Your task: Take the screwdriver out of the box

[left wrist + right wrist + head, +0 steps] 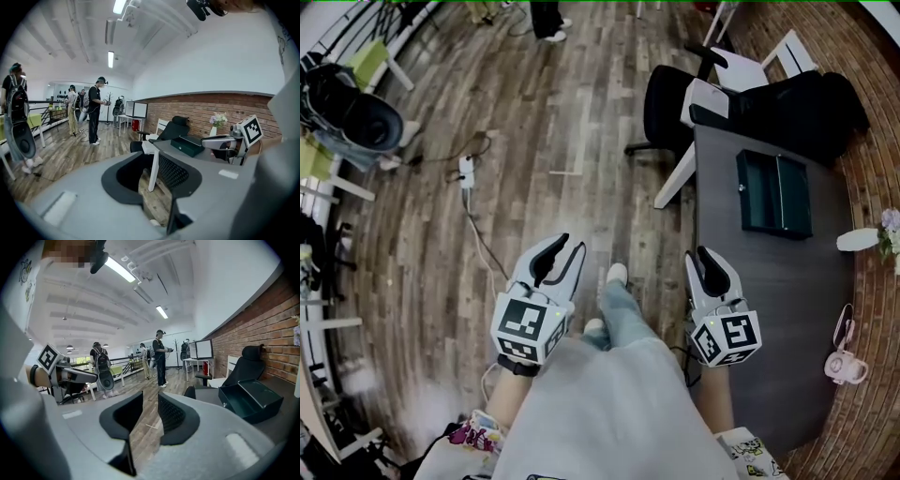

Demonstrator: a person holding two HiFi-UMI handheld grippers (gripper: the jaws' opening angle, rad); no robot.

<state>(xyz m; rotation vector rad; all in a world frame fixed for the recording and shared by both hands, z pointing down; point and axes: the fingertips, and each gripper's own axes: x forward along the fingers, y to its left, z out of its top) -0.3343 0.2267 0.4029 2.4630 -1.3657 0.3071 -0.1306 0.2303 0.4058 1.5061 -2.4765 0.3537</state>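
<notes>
While the left gripper [561,255] hovers over the brown plank floor [534,141] with its grey, black-padded jaws spread wide and nothing between them, the right gripper [706,260] hangs at the near left edge of the dark grey table [750,291], its jaws parted less widely and likewise empty. Well ahead of the right gripper, toward the table's far end, the dark green rectangular box [775,192] lies with its lid open, just short of the black office chair [670,103]. Whether the screwdriver lies inside the box cannot be made out in any view.
</notes>
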